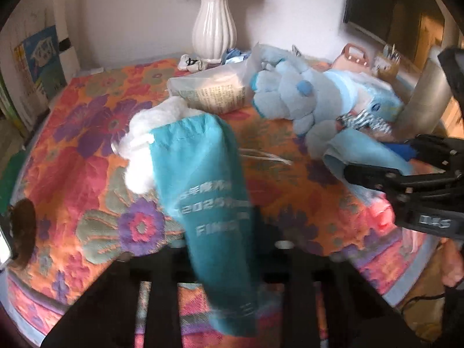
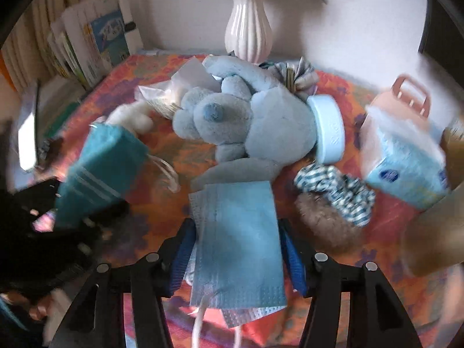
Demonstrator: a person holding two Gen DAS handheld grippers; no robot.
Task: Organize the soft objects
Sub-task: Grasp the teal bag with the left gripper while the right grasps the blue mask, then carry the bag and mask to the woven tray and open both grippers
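Note:
My left gripper [image 1: 223, 240] is shut on a teal drawstring bag [image 1: 203, 179], which hangs tilted above the floral cloth [image 1: 87, 133]. A white fluffy thing [image 1: 145, 133] sticks out of the bag's mouth. The bag hides the fingertips. In the right wrist view the teal bag [image 2: 101, 168] is at the left, with the left gripper [image 2: 58, 203] blurred below it. My right gripper [image 2: 237, 249] stands open, and a stack of light blue face masks [image 2: 237, 232] lies between its blue pads [image 2: 293, 252] on the cloth. A blue plush toy [image 2: 246, 121] lies just beyond the masks.
A white vase [image 2: 249, 29] stands at the back wall. Right of the plush toy lie a pale blue round tin [image 2: 327, 127], a striped scrunchie [image 2: 336, 194], a brown fuzzy one [image 2: 327, 229], a blue tissue pack [image 2: 406, 168] and a pink box [image 2: 406, 92]. Books [image 2: 95, 43] lean at the left.

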